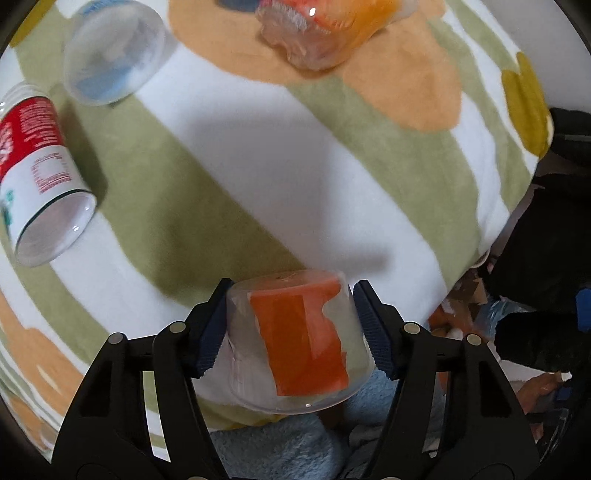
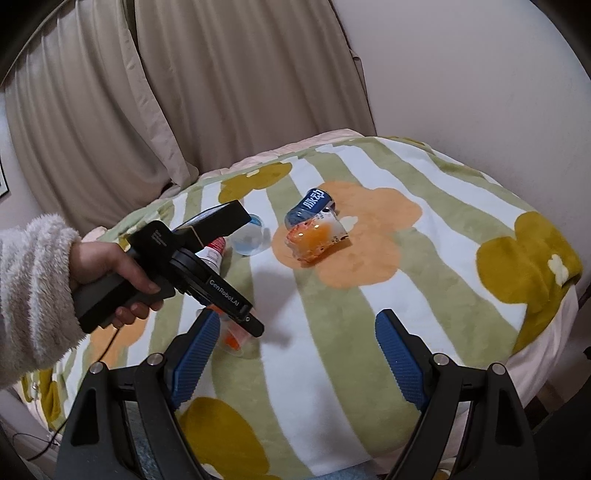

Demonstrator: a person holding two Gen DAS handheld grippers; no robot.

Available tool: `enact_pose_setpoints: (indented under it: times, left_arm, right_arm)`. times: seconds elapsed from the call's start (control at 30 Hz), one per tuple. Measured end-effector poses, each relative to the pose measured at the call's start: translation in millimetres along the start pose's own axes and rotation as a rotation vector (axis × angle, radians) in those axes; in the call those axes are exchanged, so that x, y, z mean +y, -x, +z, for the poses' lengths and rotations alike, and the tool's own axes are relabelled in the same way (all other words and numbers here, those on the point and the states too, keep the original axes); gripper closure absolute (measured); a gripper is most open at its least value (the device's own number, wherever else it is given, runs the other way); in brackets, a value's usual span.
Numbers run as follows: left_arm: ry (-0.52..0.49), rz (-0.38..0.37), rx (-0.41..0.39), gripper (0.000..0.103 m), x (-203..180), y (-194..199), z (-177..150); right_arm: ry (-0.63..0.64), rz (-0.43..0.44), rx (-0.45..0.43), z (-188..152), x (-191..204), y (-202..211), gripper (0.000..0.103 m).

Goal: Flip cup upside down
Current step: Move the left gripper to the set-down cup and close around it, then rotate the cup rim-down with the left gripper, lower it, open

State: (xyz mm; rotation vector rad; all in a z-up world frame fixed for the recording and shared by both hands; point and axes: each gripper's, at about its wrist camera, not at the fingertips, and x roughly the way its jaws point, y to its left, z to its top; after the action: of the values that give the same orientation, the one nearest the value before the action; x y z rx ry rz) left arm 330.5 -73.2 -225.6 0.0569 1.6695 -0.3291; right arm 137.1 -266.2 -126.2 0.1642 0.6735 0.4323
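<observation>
In the left wrist view, going from the left edge, a white cup with a red label [image 1: 35, 173] lies on its side on the blanket [image 1: 258, 155], its far end cut off by the frame and its open mouth turned toward the camera; the small print on the label is too blurred to read. Just above it a clear cup with a blue patch [image 1: 112, 51] also lies tipped, its top edge cropped. At bottom centre the left gripper [image 1: 290, 328] is clamped on the clear cup with the orange label [image 1: 295, 339], both ribbed pads pressed to its sides, closed end pointing away from the camera and wide rim nearest the lens; whether it touches the blanket cannot be told. Upper right of centre, a crumpled orange bottle [image 1: 325, 29] is partly cut off at the top. Dark clutter at the far right is unclear. In the right wrist view, a hand in a fluffy white sleeve [image 2: 118, 273] grips the left gripper's black handle, which hides most of the held cup [image 2: 232, 338]. The right gripper [image 2: 295, 362] hangs above the blanket with its jaws spread wide, nothing between them. Beyond, the orange bottle [image 2: 314, 236] half hides a blue can [image 2: 308, 206].
</observation>
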Motion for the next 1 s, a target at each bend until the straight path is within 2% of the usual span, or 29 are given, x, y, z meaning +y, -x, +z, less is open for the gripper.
enact_pose_setpoints:
  times: [0.03,0.13,0.23,0.27,0.37,0.47,0.53,0.6,0.77,1.0]
  left_arm:
    - [-0.004,-0.011,-0.031,0.04,-1.9,5.8,-5.3]
    - [-0.04,-0.029,-0.203,0.04,-12.4,29.1,-34.8]
    - [-0.026,-0.072,-0.46,0.04,-22.5,36.9,-74.8]
    - [-0.016,-0.081,-0.576,0.04,-23.2,40.9,-87.5]
    - [0.0,0.014,-0.857,0.04,-32.3,35.8,-116.1]
    - [0.027,0.106,-1.027,0.04,-29.6,27.3,-126.6]
    - [0.047,0.139,-1.078,0.04,-26.8,19.3,-127.4]
    - [0.063,0.134,-1.084,0.04,-15.8,8.3,-124.3]
    - [0.097,0.112,-1.046,0.04,0.2,-2.7,-112.0]
    - [0.082,0.118,-0.993,0.04,-4.3,-7.2,-126.0]
  right_arm:
    - [0.001,0.004,-0.009,0.6,0.5,2.6,0.019]
    - [-0.004,0.006,-0.065,1.5,0.5,14.0,0.019]
    - [-0.032,0.021,-0.12,1.4,-0.4,19.8,0.019]
    - [-0.042,0.027,-0.138,-0.9,0.1,20.1,0.019]
    - [-0.037,0.027,-0.156,-9.5,4.7,16.6,0.019]
    - [0.003,0.018,-0.154,-24.3,11.5,11.5,0.019]
    - [0.02,0.02,-0.145,-33.5,13.7,8.5,0.019]
    - [0.029,0.014,-0.131,-41.7,14.3,6.5,0.019]
    - [0.023,0.011,-0.127,-55.8,10.3,4.8,0.019]
    - [0.008,0.04,-0.119,-68.6,11.9,6.0,0.019]
